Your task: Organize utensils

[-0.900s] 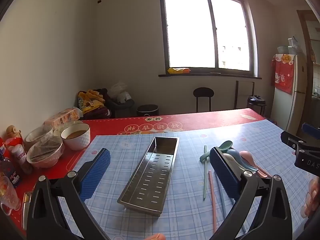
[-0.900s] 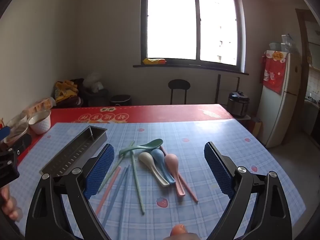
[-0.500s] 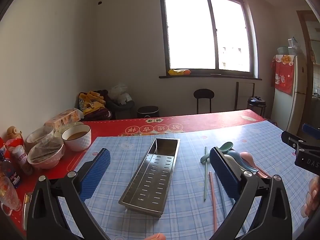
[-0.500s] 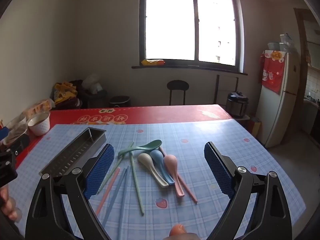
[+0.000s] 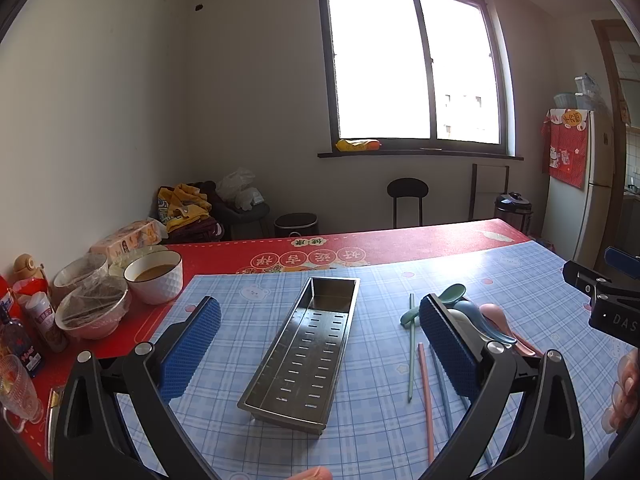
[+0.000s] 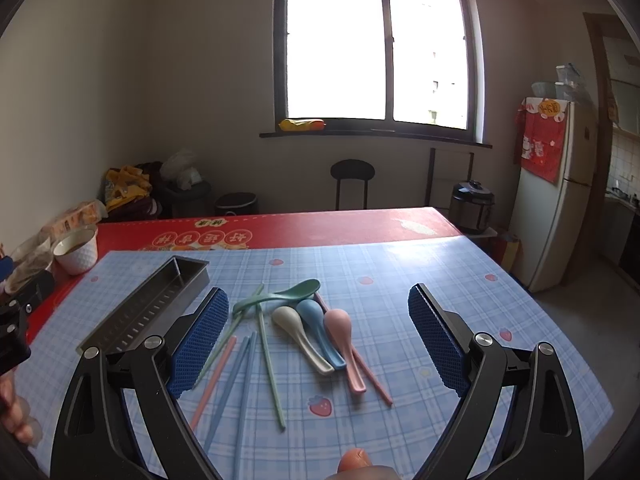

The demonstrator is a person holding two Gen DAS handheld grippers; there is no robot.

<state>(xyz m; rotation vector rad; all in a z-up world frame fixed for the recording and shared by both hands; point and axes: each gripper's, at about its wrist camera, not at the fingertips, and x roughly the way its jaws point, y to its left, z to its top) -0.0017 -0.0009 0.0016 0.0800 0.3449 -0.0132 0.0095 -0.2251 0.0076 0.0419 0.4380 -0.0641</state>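
Note:
A long perforated steel tray lies on the blue checked cloth, seen between the fingers of my left gripper, which hovers above it, open and empty. In the right wrist view the tray sits at left. My right gripper is open above a loose pile: a green spoon, a white spoon, a blue spoon, a pink spoon, plus pink, blue and green chopsticks. In the left wrist view the spoons and chopsticks lie right of the tray, partly behind the finger.
Several bowls covered or filled, bottles and a glass crowd the table's left edge on the red mat. The other gripper and a hand show at right. A stool, fridge and cooker stand beyond.
Both views have shifted only slightly; the grippers stay open and nothing on the table has moved.

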